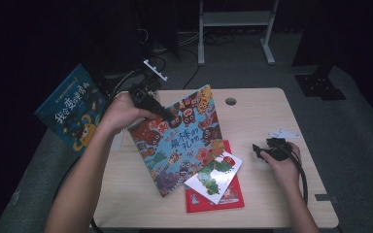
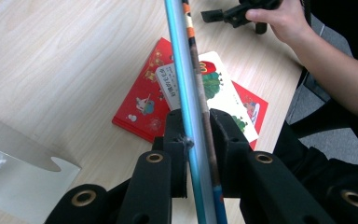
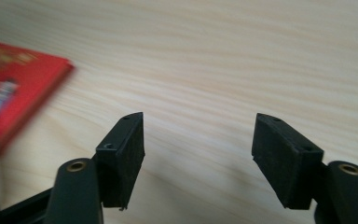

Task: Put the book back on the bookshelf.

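Note:
A colourful animal picture book is lifted and tilted above the table, my left gripper shut on its upper edge. In the left gripper view the book's thin edge runs between the jaws of my left gripper. Under it a white caterpillar book lies on a red book; both appear again as the white book and the red book. My right gripper rests on the table at the right, open and empty, seen close as my right gripper.
A blue picture book stands tilted off the table's left edge. A white sheet lies near the left edge. The table has a round hole at the back and small white papers at the right.

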`<state>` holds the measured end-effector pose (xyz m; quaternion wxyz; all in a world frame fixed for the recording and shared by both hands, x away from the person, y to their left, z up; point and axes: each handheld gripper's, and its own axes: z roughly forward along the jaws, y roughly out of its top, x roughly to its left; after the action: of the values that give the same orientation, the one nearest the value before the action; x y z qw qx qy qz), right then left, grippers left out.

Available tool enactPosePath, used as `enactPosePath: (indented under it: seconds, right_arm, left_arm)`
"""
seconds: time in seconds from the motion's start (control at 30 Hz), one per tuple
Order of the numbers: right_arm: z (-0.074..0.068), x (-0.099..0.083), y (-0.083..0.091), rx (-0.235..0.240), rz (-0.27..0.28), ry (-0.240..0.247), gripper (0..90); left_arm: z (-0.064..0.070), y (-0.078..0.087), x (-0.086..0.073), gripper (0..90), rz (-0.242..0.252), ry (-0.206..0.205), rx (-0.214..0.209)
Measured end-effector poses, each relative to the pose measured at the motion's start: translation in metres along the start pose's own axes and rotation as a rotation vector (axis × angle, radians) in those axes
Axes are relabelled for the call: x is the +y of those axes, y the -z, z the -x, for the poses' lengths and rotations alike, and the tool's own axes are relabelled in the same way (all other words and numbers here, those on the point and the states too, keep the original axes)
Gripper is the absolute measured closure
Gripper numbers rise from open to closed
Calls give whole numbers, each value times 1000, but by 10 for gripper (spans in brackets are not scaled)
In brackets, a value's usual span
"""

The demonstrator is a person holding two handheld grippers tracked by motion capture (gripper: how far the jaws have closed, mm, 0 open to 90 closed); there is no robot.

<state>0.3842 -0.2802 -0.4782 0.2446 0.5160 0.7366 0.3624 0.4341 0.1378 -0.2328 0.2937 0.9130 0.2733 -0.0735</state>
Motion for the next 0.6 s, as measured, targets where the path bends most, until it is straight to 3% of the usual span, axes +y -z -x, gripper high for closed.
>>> enactPosePath:
  seconds: [0.23,0.6]
  right_arm:
    - [10,-2,-7,-60,-25,-6,288]
    - [14,2,-13,-52,-66,-45,186]
  left_arm:
    - [7,5,3,807,-8,-33,1]
    - [14,14,0,808,-9,-61,55]
